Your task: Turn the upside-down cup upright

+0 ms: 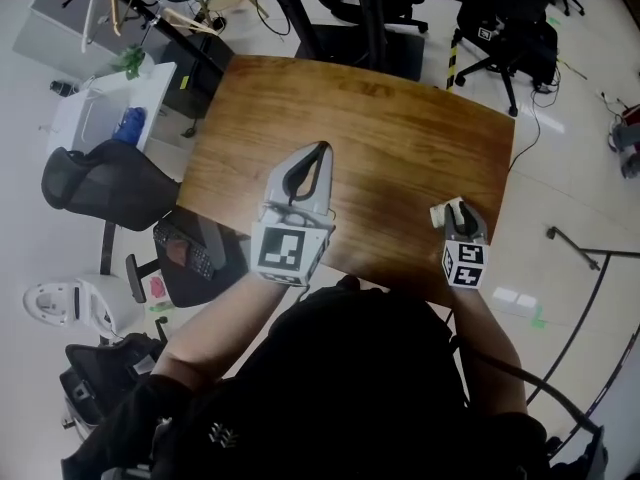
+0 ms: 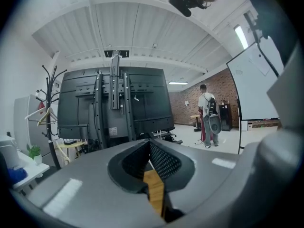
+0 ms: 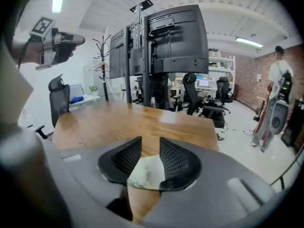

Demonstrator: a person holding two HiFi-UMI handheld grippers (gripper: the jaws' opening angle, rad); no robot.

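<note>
A white paper cup (image 1: 441, 214) sits at the near right edge of the wooden table (image 1: 380, 138). My right gripper (image 1: 457, 208) points down at it. In the right gripper view the cup (image 3: 147, 172) lies low between the two black pads, and my right gripper (image 3: 150, 144) is open around it. I cannot tell which way the cup's mouth faces. My left gripper (image 1: 321, 149) hovers over the table's near left part, jaws together at the tip. In its own view the left gripper (image 2: 149, 144) is shut with nothing in it, only wood showing below.
A black office chair (image 1: 100, 183) and a white side desk (image 1: 110, 108) stand left of the table. Black screen stands (image 3: 166, 46) rise behind the far edge. More chairs (image 1: 500, 38) stand at the back right. A person (image 3: 275, 99) stands far off.
</note>
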